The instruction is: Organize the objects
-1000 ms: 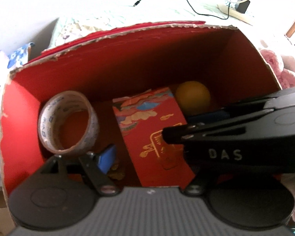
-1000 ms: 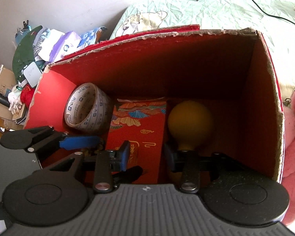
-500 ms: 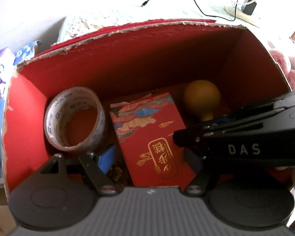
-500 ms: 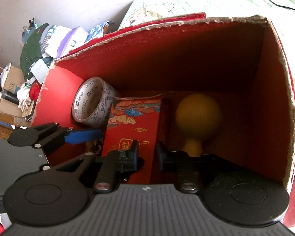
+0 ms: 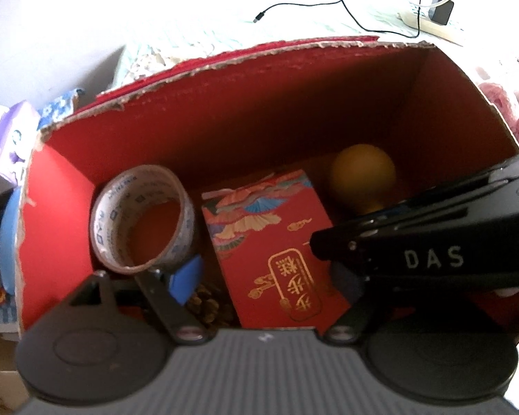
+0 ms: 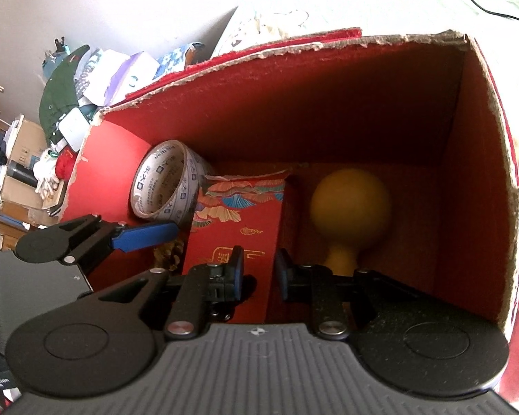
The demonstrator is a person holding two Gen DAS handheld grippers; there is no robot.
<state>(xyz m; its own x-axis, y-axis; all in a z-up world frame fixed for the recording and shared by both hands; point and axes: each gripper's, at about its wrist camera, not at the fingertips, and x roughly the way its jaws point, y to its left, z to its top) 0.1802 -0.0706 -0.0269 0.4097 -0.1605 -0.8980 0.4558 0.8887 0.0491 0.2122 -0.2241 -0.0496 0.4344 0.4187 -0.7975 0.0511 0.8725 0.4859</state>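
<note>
I am hovering my right gripper, narrowed around nothing, over the red packet mid-floor in the red box, my left gripper spreading empty; clamping off-centre risks toppling it.

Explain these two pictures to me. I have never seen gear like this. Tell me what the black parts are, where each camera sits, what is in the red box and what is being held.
There is no robot: a person holds a two-finger clamp in each hand. Each clamp carries a wide-angle camera that looks along its fingers, so one picture comes from each hand. Both look down into a red cardboard box. In it lie a tape roll, a red packet with gold print and a yellow rubber bulb. The left gripper has just been opening and stands wide, holding nothing. The right gripper has just been closing to a narrow gap over the packet's near end, and it seems to clamp nothing.
</note>
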